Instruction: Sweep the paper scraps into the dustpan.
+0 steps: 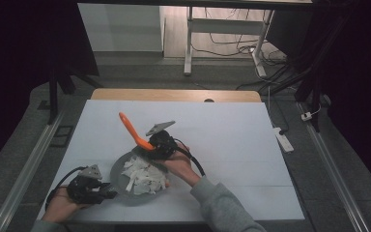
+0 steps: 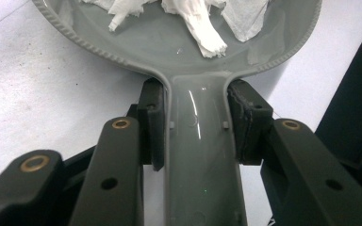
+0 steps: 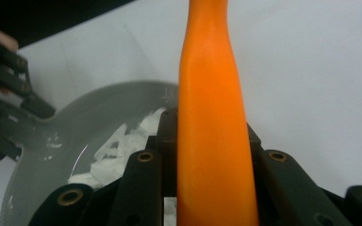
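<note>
A grey pan point(image 1: 117, 170) sits near the table's front edge with torn white paper pieces point(image 1: 145, 176) piled in it. My left gripper point(image 1: 107, 189) is shut on the pan's handle point(image 2: 198, 155); its pads point(image 2: 152, 117) press both sides just below the bowl point(image 2: 99, 49). My right gripper point(image 1: 155, 147) hovers at the pan's far rim, shut on an orange utensil point(image 1: 133, 129) whose handle points up and to the far left. In the right gripper view the orange handle point(image 3: 212, 117) runs between the jaws, with the pan point(image 3: 80, 117) and paper point(image 3: 122, 141) below left.
A white sheet covers the table point(image 1: 232, 130), and a wooden strip point(image 1: 174, 94) shows at its far edge. A power strip point(image 1: 283, 140) lies on the floor to the right. Desk legs and cables stand beyond the table.
</note>
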A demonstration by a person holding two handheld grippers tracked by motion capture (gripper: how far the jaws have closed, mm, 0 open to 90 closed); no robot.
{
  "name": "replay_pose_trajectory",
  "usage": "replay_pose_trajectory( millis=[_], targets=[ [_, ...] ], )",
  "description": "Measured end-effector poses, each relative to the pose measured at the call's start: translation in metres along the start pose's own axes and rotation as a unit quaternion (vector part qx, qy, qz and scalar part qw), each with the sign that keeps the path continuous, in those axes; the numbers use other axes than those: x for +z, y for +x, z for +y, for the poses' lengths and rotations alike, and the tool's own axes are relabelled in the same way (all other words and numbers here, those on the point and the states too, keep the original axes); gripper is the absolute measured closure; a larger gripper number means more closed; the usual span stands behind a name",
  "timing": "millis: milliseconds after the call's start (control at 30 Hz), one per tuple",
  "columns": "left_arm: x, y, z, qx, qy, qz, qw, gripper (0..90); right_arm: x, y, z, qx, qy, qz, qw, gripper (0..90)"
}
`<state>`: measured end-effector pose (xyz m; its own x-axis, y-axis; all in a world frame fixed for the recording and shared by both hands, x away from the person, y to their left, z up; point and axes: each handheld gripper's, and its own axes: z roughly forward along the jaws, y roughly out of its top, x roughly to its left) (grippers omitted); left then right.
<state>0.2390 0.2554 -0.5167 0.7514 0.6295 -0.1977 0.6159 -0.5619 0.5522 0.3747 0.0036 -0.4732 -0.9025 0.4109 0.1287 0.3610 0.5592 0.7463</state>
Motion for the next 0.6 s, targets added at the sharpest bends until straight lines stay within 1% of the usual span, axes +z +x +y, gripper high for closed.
replay_pose_trajectory(
  millis=[133,233,400,600],
  targets=[
    [0.000,0.000,0.000,0.000,0.000,-0.001,1.0000,61.2,-0.018,-0.012,0.003,0.011,-0.025,-0.024,0.9993,71.7],
    [0.000,0.000,0.000,0.000,0.000,-0.001,1.0000,61.2,-0.028,-0.022,0.002,0.017,-0.033,-0.048,0.9982,71.8],
    [-0.001,0.001,-0.002,-0.001,0.001,-0.001,1.0000,61.2,-0.036,-0.041,-0.006,0.031,-0.024,-0.076,0.9964,71.7],
    [-0.002,0.000,-0.003,-0.002,0.000,0.000,1.0000,61.2,-0.032,-0.057,-0.022,0.048,0.004,-0.108,0.9930,71.7]
  ],
)
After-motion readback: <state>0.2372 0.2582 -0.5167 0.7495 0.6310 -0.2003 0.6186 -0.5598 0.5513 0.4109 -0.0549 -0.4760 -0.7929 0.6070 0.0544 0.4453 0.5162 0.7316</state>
